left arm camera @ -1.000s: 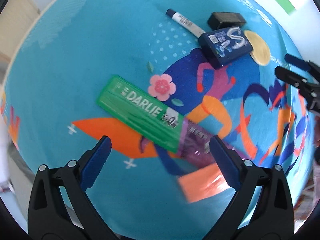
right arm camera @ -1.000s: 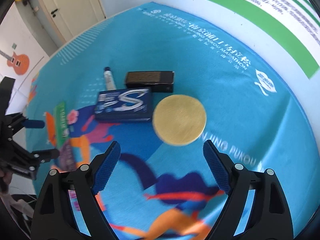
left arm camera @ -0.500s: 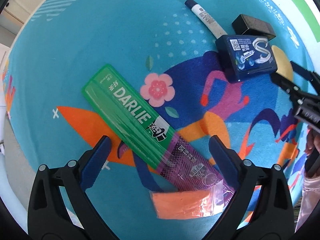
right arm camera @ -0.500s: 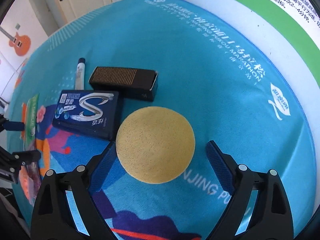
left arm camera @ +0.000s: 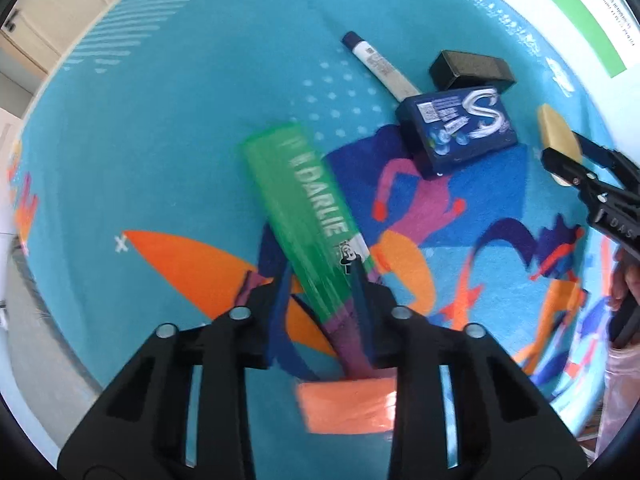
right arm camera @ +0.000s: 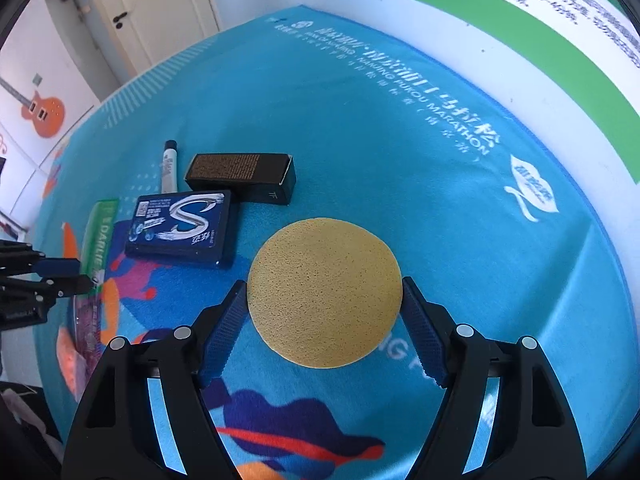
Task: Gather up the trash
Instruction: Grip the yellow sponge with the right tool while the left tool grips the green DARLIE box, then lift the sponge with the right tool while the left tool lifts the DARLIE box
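My left gripper (left arm camera: 320, 300) is shut on the green and purple Darlie toothpaste box (left arm camera: 304, 200), gripping it near its purple end; the box points away from me. An orange wrapper (left arm camera: 344, 408) lies just below the fingers. My right gripper (right arm camera: 324, 320) is shut on a round yellow sponge (right arm camera: 324, 292), a pad pressed on each side of it. The sponge (left arm camera: 556, 132) and right gripper (left arm camera: 580, 168) also show at the right of the left wrist view. The Darlie box (right arm camera: 98, 236) and left gripper (right arm camera: 68, 276) show at the left of the right wrist view.
On the blue printed cloth (right arm camera: 400, 140) lie a dark blue gum box (right arm camera: 184, 228), a black carton (right arm camera: 244, 176) and a white marker with a dark cap (right arm camera: 168, 164). A white wall with a green stripe (right arm camera: 520, 20) runs along the far side.
My left gripper moved forward and closed on the Darlie box, which has turned to point away. My right gripper moved in and closed on the yellow sponge.
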### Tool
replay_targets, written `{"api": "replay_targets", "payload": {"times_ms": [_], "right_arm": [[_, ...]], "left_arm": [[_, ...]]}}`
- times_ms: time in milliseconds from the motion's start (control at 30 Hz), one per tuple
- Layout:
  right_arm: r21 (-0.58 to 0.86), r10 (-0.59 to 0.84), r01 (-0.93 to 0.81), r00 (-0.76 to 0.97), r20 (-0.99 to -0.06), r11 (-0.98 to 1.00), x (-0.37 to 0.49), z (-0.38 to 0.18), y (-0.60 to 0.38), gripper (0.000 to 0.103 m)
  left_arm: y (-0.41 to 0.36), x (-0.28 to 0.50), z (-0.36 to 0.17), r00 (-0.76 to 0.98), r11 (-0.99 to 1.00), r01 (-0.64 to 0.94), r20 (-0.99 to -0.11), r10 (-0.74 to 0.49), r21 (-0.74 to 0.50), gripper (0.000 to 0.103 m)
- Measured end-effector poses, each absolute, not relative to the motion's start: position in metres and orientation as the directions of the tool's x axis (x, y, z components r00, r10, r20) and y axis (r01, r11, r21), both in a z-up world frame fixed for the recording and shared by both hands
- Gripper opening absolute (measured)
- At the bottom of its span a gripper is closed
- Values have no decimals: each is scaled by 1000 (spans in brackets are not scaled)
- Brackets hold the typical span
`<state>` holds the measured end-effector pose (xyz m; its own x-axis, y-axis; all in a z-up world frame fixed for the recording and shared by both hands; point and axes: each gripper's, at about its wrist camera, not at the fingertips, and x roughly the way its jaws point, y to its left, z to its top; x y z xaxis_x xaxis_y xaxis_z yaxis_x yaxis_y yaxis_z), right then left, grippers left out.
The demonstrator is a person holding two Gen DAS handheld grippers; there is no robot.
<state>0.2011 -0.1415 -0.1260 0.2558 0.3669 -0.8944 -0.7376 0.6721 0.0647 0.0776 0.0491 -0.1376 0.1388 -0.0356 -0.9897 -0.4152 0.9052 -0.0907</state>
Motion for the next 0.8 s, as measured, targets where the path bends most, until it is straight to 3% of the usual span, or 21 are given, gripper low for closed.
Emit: {"api": "replay_targets", "payload": {"times_ms": [167, 267, 300, 333, 367, 500, 600, 633, 700, 733, 767, 800], "right_arm": [[60, 371, -738, 266, -890, 673, 195, -119, -145, 75], [63, 374, -738, 265, -889, 672, 194, -118, -144, 75], [64, 376, -740, 263, -889, 669, 193, -118, -144, 76], [67, 376, -744, 257, -890, 665, 193, -118, -143, 76], [65, 372, -745, 253, -893, 664, 192, -120, -140, 76], [63, 353, -749, 235, -906, 659, 191, -130, -136, 76], [44, 331, -755, 234, -914, 654, 187, -138, -131, 90], [21, 318, -761, 245, -916, 648, 184, -141, -129, 90], [13, 308, -777, 235, -922, 630, 180, -148, -126, 88], [4, 308, -776, 245, -919, 631, 178, -148, -127, 82], [2, 318, -773, 259, -912, 634, 177, -147, -129, 75], [12, 327, -769, 259, -909, 639, 178, -146, -130, 75]], "left_arm": [[53, 65, -147, 148, 900, -408, -984, -99, -152, 21], [48, 63, -153, 147, 896, -413, -983, -113, -165, 26], [48, 63, -148, 145, 895, -412, -982, -119, -170, 36], [45, 65, -149, 140, 894, -413, -982, -126, -174, 71], [44, 65, -148, 140, 893, -417, -983, -118, -167, 95], [34, 70, -151, 125, 913, -384, -988, -96, -137, 89], [15, 73, -157, 121, 930, -357, -991, -51, -91, 87], [10, 74, -157, 123, 939, -337, -992, -24, -64, 83], [2, 75, -155, 126, 950, -310, -992, 18, -22, 67], [0, 75, -155, 128, 954, -300, -991, 28, -11, 62], [0, 74, -153, 134, 956, -292, -990, 37, -4, 48], [0, 73, -151, 137, 959, -283, -990, 41, 0, 40]]}}
